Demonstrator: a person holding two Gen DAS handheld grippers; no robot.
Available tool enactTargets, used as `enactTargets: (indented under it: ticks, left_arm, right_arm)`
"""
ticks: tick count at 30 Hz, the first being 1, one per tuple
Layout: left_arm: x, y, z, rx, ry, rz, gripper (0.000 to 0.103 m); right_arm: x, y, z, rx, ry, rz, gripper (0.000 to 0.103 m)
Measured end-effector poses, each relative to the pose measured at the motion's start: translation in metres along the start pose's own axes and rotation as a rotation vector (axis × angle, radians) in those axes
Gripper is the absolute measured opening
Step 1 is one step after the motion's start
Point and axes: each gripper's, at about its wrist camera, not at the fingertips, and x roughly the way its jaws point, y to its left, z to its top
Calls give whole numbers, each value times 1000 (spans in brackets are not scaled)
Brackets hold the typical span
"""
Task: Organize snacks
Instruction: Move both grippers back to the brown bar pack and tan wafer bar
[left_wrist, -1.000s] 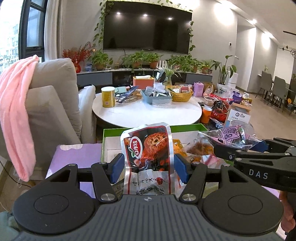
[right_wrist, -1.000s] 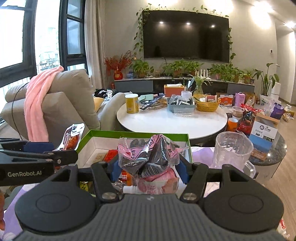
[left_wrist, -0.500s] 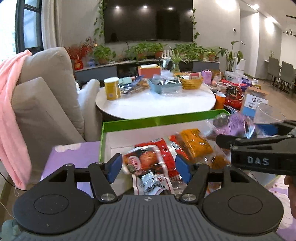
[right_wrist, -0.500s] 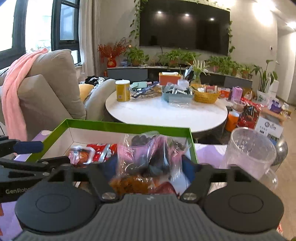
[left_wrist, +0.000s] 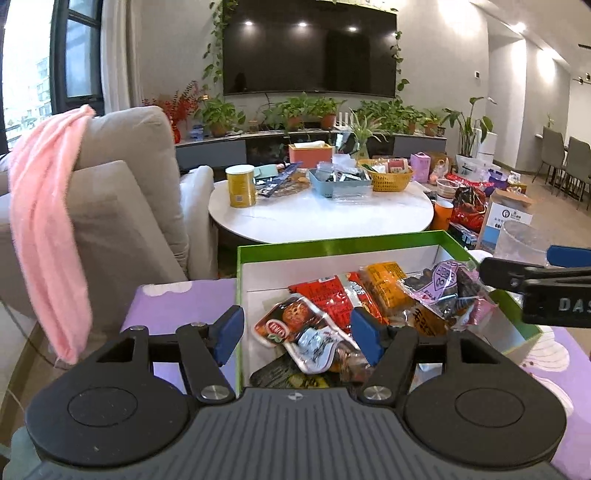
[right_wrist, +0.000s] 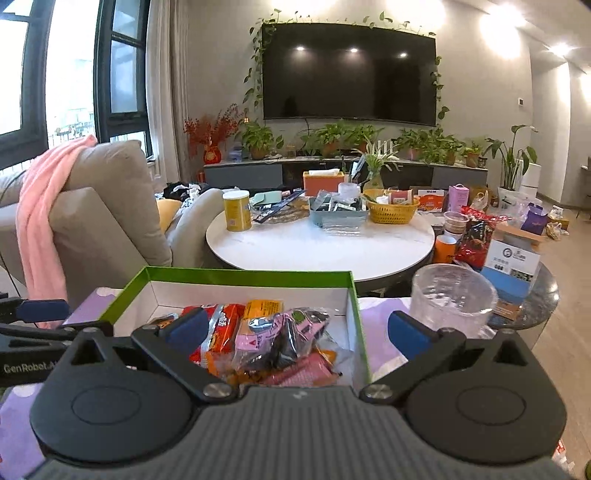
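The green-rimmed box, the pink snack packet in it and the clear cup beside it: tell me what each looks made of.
Green-rimmed box: likely cardboard, with thin straight walls, a matte white inside and a glossy green rim.
Pink snack packet: thin plastic film, crinkled and shiny, partly clear with dark contents showing.
Clear cup: see-through with bright glints; plastic or glass, I cannot tell which.

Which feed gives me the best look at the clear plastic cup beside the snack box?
The right wrist view. The clear plastic cup stands there nearly whole, rim and wall visible, right of the green box. In the left wrist view only part of the cup shows, with the right claw across it.
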Motion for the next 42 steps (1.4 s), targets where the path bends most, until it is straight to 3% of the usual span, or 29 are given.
enactTargets:
  ticks: [11, 24, 30, 38, 42]
  left_arm:
    - [-63, 16, -39, -49, 42, 42, 61]
    - [-104, 32, -100, -96, 139, 64, 61]
    - [-121, 28, -119, -97, 160, 41, 61]
    - [-136, 13, -140, -78, 198, 17, 61]
    - [-137, 7, -147, -70, 222, 11, 61]
  right_arm:
    - [-50, 2, -28, -30, 32, 14, 59]
    - [-83, 18, -76, -108, 128, 88, 59]
    - [-95, 26, -104, -132, 189, 153, 59]
    - [-119, 58, -130, -298, 221, 372, 59]
    - [-112, 73, -140, -336, 254, 392, 59]
